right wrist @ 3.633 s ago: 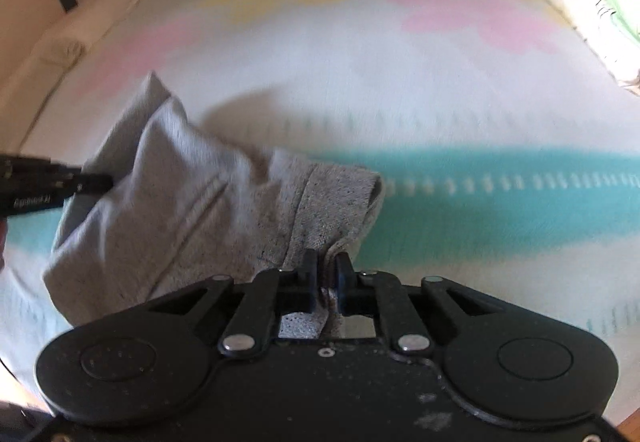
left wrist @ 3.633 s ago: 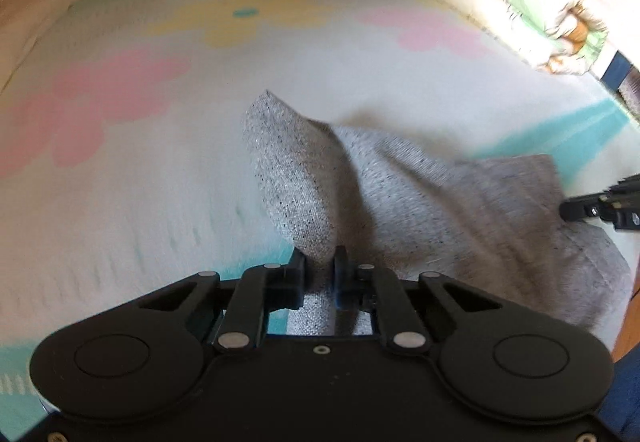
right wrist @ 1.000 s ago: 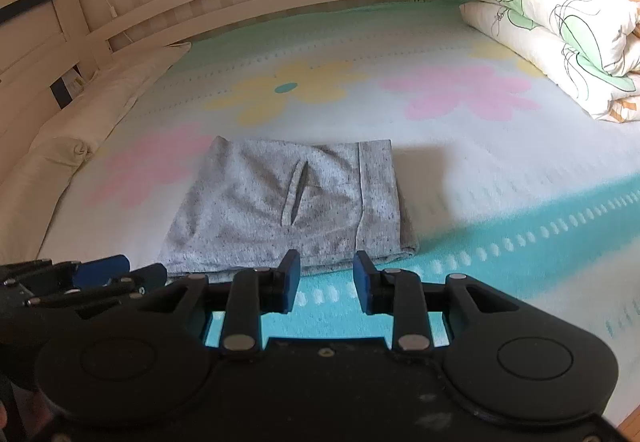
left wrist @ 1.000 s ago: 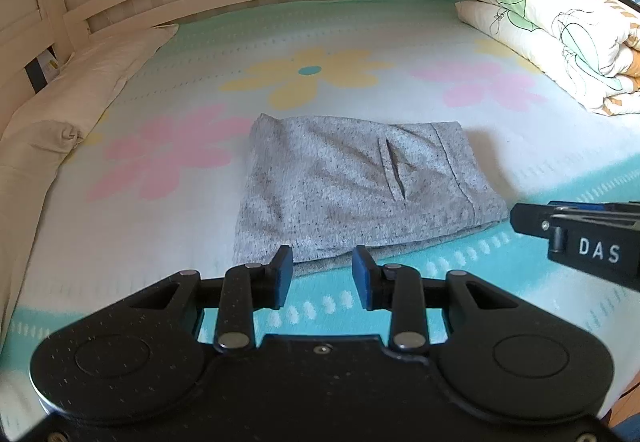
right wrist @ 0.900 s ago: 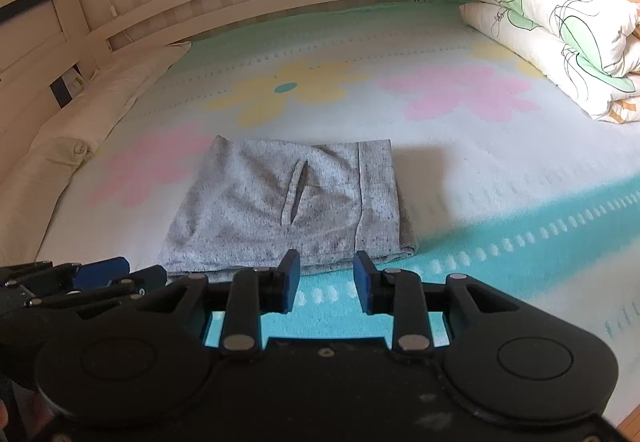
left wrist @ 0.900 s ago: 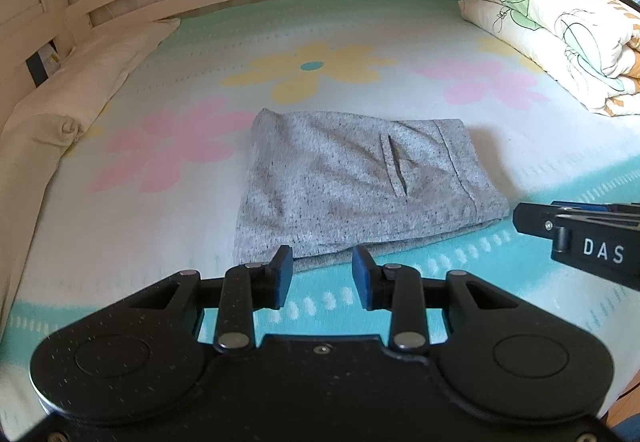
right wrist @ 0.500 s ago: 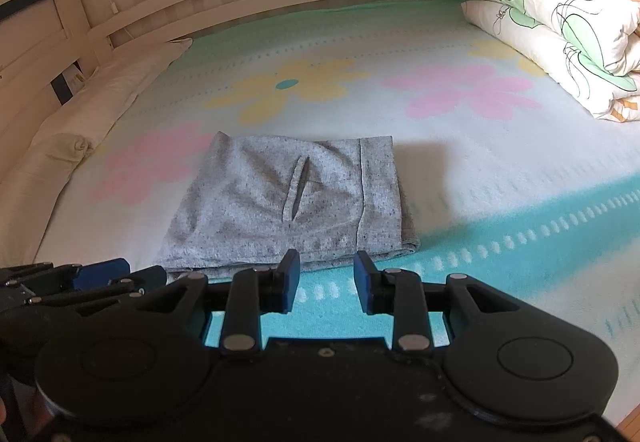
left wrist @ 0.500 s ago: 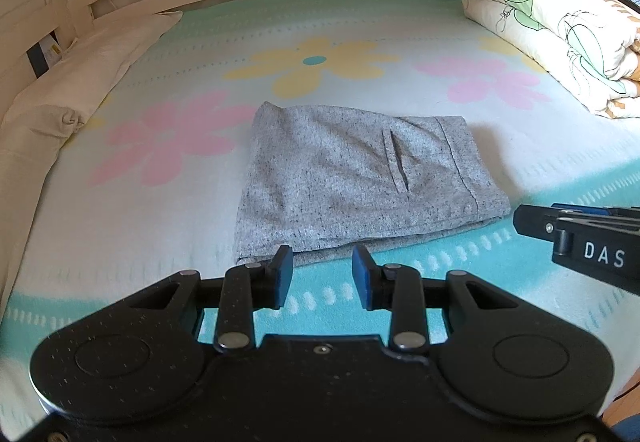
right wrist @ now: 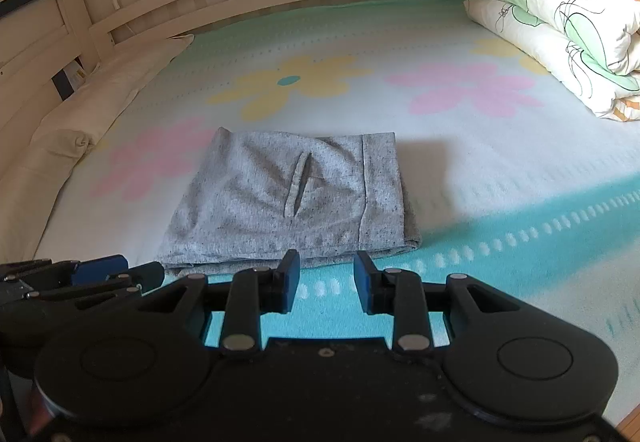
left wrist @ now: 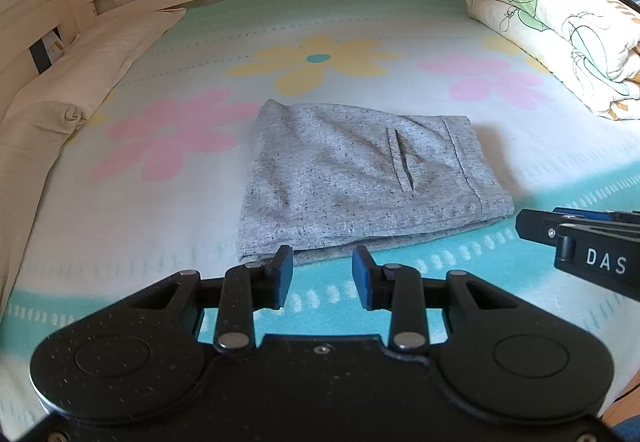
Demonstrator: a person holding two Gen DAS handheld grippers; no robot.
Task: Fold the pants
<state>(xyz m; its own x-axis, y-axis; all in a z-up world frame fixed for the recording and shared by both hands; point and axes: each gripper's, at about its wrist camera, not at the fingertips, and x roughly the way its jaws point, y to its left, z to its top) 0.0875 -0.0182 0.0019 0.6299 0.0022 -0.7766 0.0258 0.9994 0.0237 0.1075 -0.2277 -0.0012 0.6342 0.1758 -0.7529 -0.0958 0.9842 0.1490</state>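
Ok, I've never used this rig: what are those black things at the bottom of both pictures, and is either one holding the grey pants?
Each is a hand-held two-finger tool with a camera looking along its fingers. One picture comes from the left tool, the other from the right tool; each also shows the other at its edge. The grey pants lie folded on the flowered bed cover, with a rolled quilt to the right. Both tools are open and hold nothing.

Black tool (left wrist: 322, 276), blue pads (left wrist: 362, 276), silver screws
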